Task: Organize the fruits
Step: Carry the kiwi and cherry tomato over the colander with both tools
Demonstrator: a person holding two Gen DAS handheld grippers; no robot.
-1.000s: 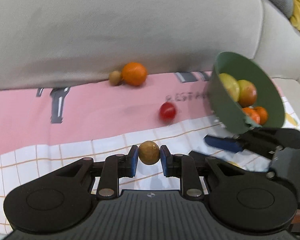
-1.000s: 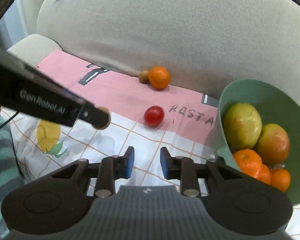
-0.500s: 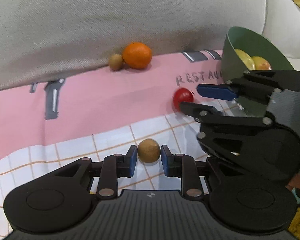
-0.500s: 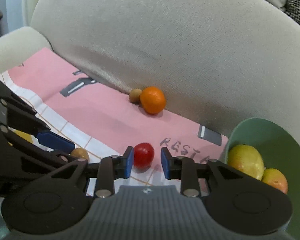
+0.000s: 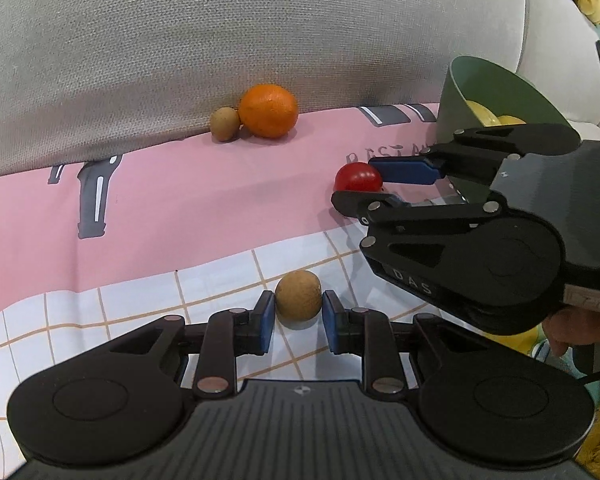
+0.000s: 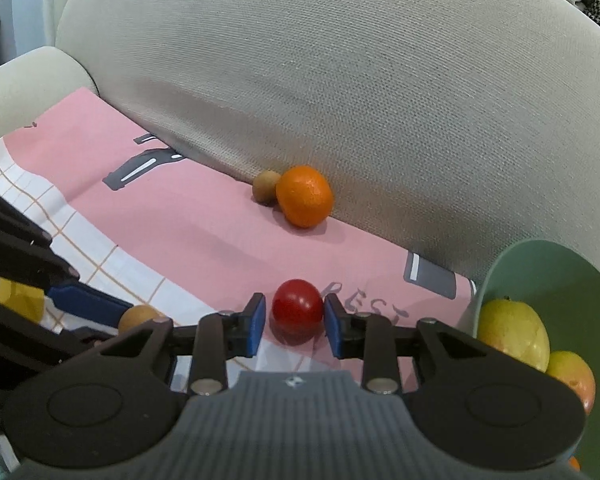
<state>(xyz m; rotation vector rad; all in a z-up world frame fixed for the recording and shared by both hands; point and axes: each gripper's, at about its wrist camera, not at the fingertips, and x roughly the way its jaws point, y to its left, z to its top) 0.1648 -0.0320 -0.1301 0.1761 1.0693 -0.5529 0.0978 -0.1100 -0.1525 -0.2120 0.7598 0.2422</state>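
Observation:
A small round brown fruit (image 5: 299, 298) sits low over the checked cloth, and my left gripper (image 5: 299, 308) is shut on it, both blue pads against its sides. A red tomato (image 6: 297, 306) lies on the pink part of the cloth between the fingers of my right gripper (image 6: 295, 312). Those jaws are opening, with a thin gap at the left pad. In the left wrist view the right gripper (image 5: 356, 184) straddles the tomato (image 5: 358, 176). A tilted green bowl (image 6: 540, 272) at the right holds yellow and orange fruits.
An orange (image 5: 268, 111) and a second small brown fruit (image 5: 225, 123) rest against the grey sofa backrest (image 5: 260, 20). The pink and white checked cloth (image 5: 160, 220) covers the seat. The two grippers are close together. A hand (image 5: 568, 328) shows at the right.
My right gripper has swung in from beside the bowl to the red tomato, which now sits between its fingers. The left gripper has sunk slightly with the brown fruit still in it.

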